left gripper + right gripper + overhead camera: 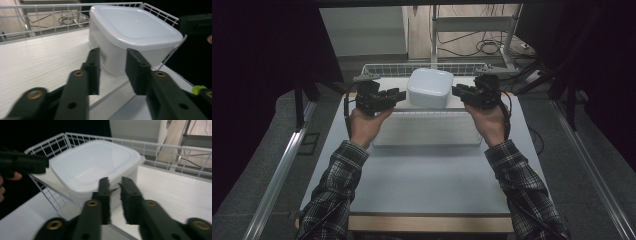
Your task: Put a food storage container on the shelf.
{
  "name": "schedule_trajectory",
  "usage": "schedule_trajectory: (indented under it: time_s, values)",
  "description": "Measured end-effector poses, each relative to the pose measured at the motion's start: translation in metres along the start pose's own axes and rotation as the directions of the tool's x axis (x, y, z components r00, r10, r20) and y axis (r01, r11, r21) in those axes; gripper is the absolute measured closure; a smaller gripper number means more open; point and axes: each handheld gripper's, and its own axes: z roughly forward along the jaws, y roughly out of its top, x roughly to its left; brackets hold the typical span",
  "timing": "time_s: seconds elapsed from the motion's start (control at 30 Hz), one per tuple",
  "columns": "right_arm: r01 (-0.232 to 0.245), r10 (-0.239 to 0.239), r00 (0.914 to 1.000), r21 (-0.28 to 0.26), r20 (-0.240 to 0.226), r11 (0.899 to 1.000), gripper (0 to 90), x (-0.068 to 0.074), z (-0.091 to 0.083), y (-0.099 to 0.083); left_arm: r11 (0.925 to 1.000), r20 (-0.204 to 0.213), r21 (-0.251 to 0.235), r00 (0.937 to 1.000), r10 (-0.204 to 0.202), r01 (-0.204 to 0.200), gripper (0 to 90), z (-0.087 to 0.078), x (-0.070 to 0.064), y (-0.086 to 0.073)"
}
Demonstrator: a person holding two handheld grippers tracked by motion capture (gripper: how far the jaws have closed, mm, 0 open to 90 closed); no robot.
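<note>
White tub between your two grippers, at the wire basket.

Your left gripper (398, 95) and right gripper (458, 90) flank the lidded white container (430, 88), which sits just ahead of each pair of jaws, in the white wire basket (382, 67) on the counter (427, 175). Both pairs of jaws stand slightly apart, gripping nothing. The lid hides whatever the container holds.

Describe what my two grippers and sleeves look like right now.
Both the left gripper and the right gripper are black, with two flat jaws on linkages fixed by brass-coloured rivets. Each carries a grey three-cornered plate on top and trails a dark cable. The sleeves are dark plaid with light checks.
</note>
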Motion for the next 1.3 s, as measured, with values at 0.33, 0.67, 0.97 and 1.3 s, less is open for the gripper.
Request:
schedule_trajectory:
  time_s: [0.33,0.67,0.97,1.3]
  values:
    - [-0.011,0.008,0.9992,0.073,0.039,0.997,89.7,-0.001,0.026,-0.011,0.9987,-0.084,0.046,0.9961,0.026,-0.022,87.4,0.025,0.002,0.006]
    - [-0.033,0.03,0.9982,0.069,0.051,0.997,89.8,-0.004,0.037,-0.006,0.9989,-0.068,0.046,0.9976,0.012,-0.008,89.4,0.027,0.002,0.003]
    - [-0.028,0.024,0.9981,0.076,0.056,0.997,89.8,-0.002,0.048,-0.002,0.9993,-0.059,0.037,0.9983,0.0,0.002,88.8,0.021,0.007,0.001]
    - [-0.023,0.019,0.9986,0.08,0.049,0.997,89.7,-0.002,0.047,-0.003,0.9995,-0.047,0.031,0.9989,-0.007,0.008,87.5,0.019,0.006,-0.002]
